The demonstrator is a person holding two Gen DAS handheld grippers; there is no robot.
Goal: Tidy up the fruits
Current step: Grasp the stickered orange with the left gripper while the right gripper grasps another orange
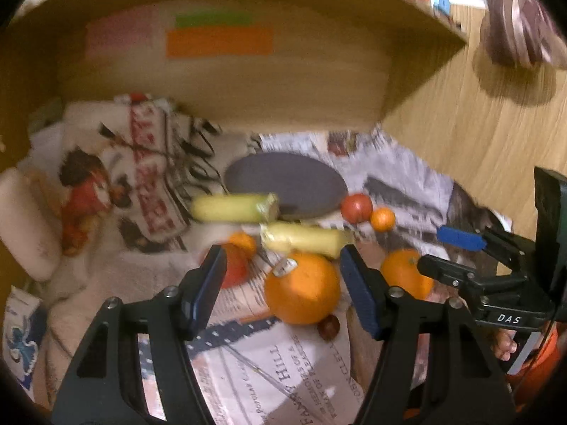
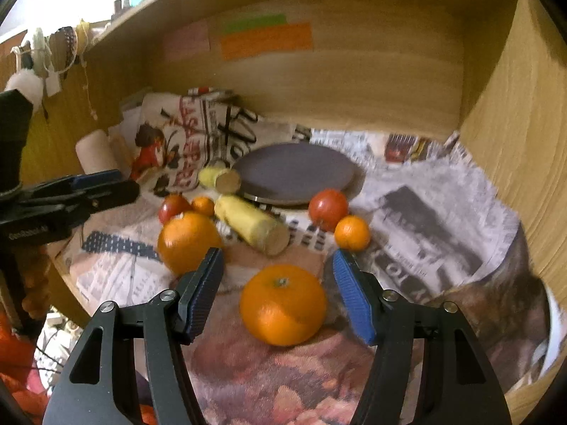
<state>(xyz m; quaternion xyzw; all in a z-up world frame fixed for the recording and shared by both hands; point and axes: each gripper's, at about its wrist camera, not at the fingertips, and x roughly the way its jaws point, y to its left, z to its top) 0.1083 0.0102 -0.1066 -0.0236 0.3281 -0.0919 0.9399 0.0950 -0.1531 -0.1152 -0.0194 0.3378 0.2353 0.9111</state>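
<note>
Fruit lies on newspaper in a wooden cubby. In the left wrist view a big orange with a sticker (image 1: 302, 288) sits between the open fingers of my left gripper (image 1: 283, 292), just ahead of the tips. In the right wrist view another big orange (image 2: 282, 304) sits between the open fingers of my right gripper (image 2: 278, 292). Two yellow corn-like pieces (image 2: 251, 223) (image 2: 218, 177), two red apples (image 2: 327, 209) (image 2: 172, 207) and two small tangerines (image 2: 352, 232) (image 2: 203, 205) lie behind. A dark round plate (image 2: 294, 171) lies at the back.
The cubby's wooden back wall (image 2: 319, 81) carries coloured sticky notes. The right side wall (image 2: 514, 134) is close. A printed cloth bag (image 2: 184, 141) and a white roll (image 2: 94, 150) stand at the back left. A small dark chestnut-like item (image 1: 329, 326) lies by the stickered orange.
</note>
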